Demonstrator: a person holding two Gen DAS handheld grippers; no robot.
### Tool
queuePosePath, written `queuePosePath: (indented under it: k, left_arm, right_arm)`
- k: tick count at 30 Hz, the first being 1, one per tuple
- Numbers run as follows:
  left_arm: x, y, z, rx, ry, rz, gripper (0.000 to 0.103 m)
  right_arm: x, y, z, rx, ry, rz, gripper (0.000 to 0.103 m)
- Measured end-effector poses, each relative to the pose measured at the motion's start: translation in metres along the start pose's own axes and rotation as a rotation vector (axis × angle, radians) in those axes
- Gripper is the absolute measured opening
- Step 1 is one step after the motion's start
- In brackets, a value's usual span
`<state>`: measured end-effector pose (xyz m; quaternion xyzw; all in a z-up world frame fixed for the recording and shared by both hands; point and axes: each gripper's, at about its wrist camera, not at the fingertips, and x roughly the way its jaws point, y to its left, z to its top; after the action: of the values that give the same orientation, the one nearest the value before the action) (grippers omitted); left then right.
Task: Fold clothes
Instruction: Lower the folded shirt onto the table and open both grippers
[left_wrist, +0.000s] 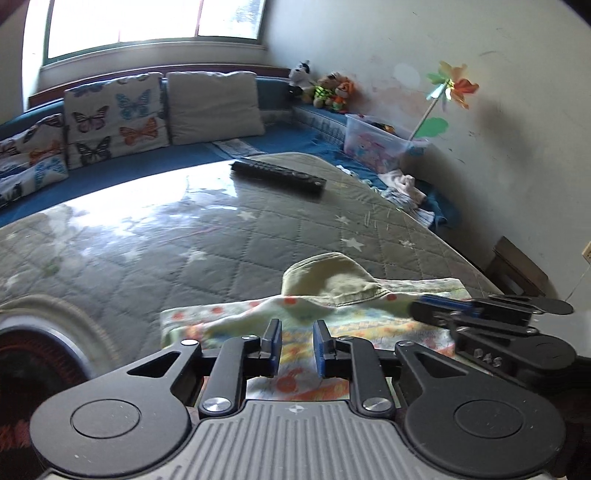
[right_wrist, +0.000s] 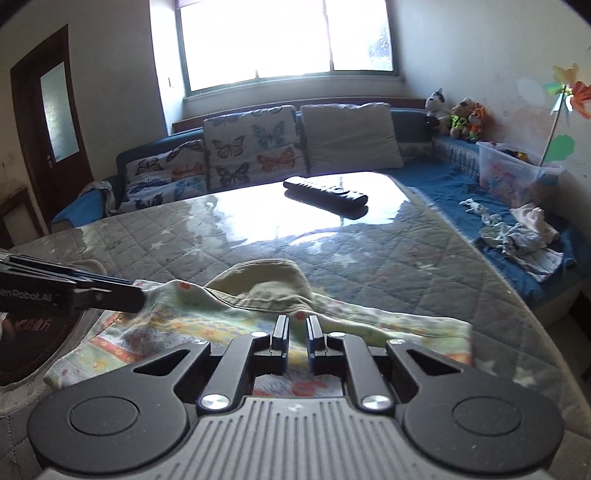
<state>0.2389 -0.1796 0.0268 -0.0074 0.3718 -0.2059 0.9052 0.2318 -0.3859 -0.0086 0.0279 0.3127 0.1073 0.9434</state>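
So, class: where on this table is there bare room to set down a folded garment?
Free: the wide quilted stretch between the remote and the olive hat, and the table's left side. Crowded: the near edge, where the patterned cloth, the hat and both tongs sit.

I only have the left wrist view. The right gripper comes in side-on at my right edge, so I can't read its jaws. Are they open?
Observer: In the right wrist view, the right gripper has a narrow gap between its fingers, and the patterned cloth shows through the gap.
Operator: Where does my left tip sit from that side?
Observer: The left gripper meets the cloth's left corner, beside the khaki hat lying on the cloth.
Operator: Anything off to my left?
Observer: A dark wooden door with a frosted pane stands in the left wall.
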Motion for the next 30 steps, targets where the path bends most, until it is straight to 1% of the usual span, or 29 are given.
queuePosePath:
  k: [3,4,7,9,12,18,24,27,30]
  left_arm:
    - [0.017,0.003,0.003,-0.006,0.02,-0.018,0.015]
    - [0.023,0.004,0.003,-0.01,0.027,-0.02,0.013]
    - [0.039,0.011,0.003,-0.026,0.048,-0.014,0.013]
    - [0.048,0.016,0.004,-0.046,0.06,-0.023,0.013]
    - [0.05,0.019,0.003,-0.064,0.054,-0.033,0.013]
    - [0.033,0.014,0.0,-0.066,0.04,-0.032,0.014]
    - [0.002,-0.008,-0.014,0.021,0.016,-0.036,0.014]
    - [-0.011,-0.018,-0.026,0.045,0.016,-0.048,0.015]
    - [-0.023,-0.024,-0.04,0.07,0.009,-0.042,0.015]
  right_arm:
    - [0.016,0.003,0.003,0.0,0.02,0.013,0.01]
    - [0.02,0.003,0.004,0.001,0.026,0.012,0.01]
    - [0.032,-0.001,0.003,0.014,0.043,0.008,0.01]
    - [0.033,-0.001,0.002,0.016,0.044,0.007,0.009]
    - [0.033,-0.002,0.001,0.015,0.042,0.005,0.009]
    - [0.01,0.008,0.001,-0.008,0.018,0.033,0.01]
    - [-0.018,0.03,-0.019,-0.063,0.014,0.056,0.01]
    - [-0.031,0.041,-0.03,-0.091,0.012,0.066,0.01]
    - [-0.045,0.052,-0.041,-0.12,0.01,0.077,0.011]
